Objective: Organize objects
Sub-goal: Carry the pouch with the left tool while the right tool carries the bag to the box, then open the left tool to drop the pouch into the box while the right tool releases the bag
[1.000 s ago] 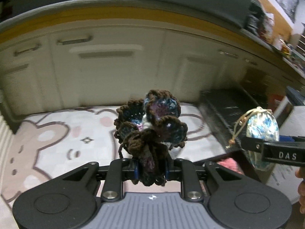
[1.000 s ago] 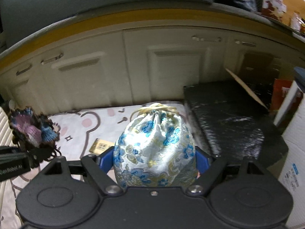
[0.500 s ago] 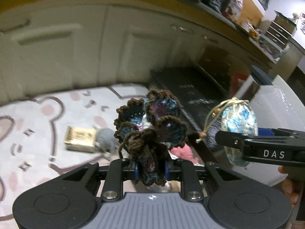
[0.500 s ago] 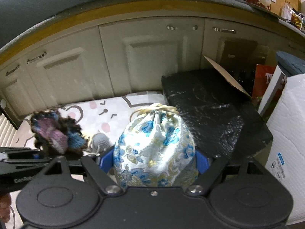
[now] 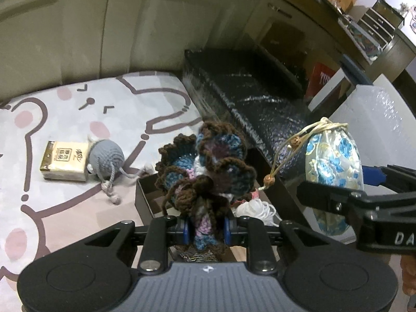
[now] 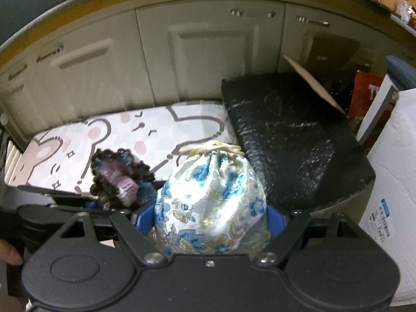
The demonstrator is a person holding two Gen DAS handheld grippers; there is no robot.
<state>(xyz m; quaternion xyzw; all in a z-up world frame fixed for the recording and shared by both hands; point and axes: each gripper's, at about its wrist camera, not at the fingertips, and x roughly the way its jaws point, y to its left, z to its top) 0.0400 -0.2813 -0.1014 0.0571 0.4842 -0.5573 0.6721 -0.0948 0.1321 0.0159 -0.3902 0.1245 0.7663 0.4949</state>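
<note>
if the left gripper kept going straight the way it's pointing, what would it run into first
Probably the open brown box just ahead and below. The left gripper, shut on the crocheted flower, points down toward it, where white yarn already lies. Depth is hard to judge, so the box's near rim might come first.

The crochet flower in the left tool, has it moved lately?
Yes. The crochet flower has travelled rightward past the bear mat, now above the brown box.

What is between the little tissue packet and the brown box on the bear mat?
In the left wrist view, a grey crocheted mouse lies between the tissue packet and the brown box, touching the packet, its tail trailing toward the box.
</note>
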